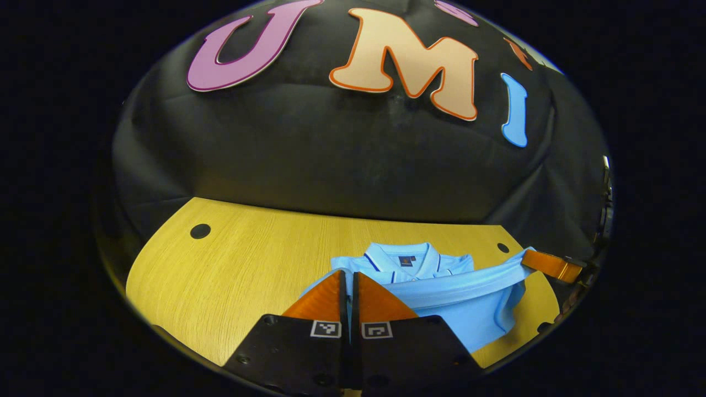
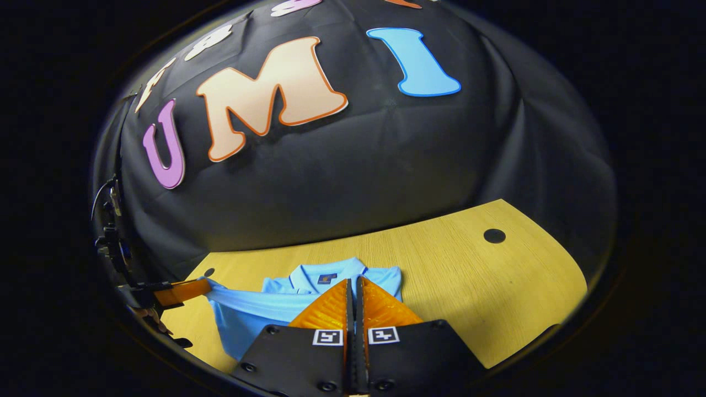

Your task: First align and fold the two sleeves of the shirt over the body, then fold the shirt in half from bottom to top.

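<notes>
Both grippers pinching the shirt's bottom hem, mid fold toward the collar

Left gripper (image 1: 348, 278) and right gripper (image 2: 353, 285) are clamped narrow on the hem of the shirt (image 1: 452, 295), which lies just ahead on the table (image 1: 242, 264). Uneven pull = crooked fold, imo (or cloth slips out). Left gripper view catches the far hem corner; right gripper view shows the collar label better.
</notes>
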